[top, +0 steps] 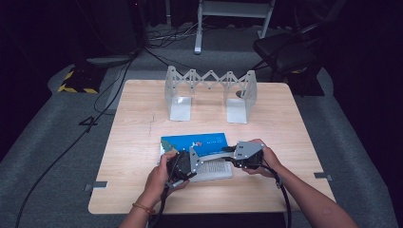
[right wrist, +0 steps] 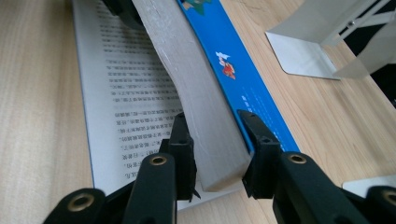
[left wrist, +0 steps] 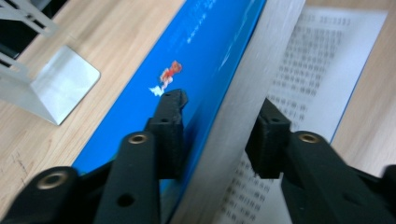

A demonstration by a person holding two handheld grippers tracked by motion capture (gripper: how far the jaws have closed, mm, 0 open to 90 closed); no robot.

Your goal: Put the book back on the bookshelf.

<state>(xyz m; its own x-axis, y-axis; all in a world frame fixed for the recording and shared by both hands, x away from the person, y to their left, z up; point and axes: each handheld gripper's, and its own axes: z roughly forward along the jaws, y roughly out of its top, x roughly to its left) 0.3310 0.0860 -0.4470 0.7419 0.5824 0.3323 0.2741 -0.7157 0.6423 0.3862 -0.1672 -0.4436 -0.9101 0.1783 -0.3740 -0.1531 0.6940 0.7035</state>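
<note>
Black jaws of right gripper (right wrist: 217,149) pinch page block of book (top: 197,154) at table (top: 138,142) front | left gripper (left wrist: 217,126) clamps far end | risk: pages slip, block flops open, uneven pull.

The lower part of the blue-covered book (top: 195,144) is hidden in the high view by the left claw (top: 183,166) and the right claw (top: 237,159); the printed text on its open page (left wrist: 313,70) is too blurred to be read in the left gripper view; the folding metal book stand (right wrist: 317,37) is cut off by the top and right edges of the right gripper view.
</note>
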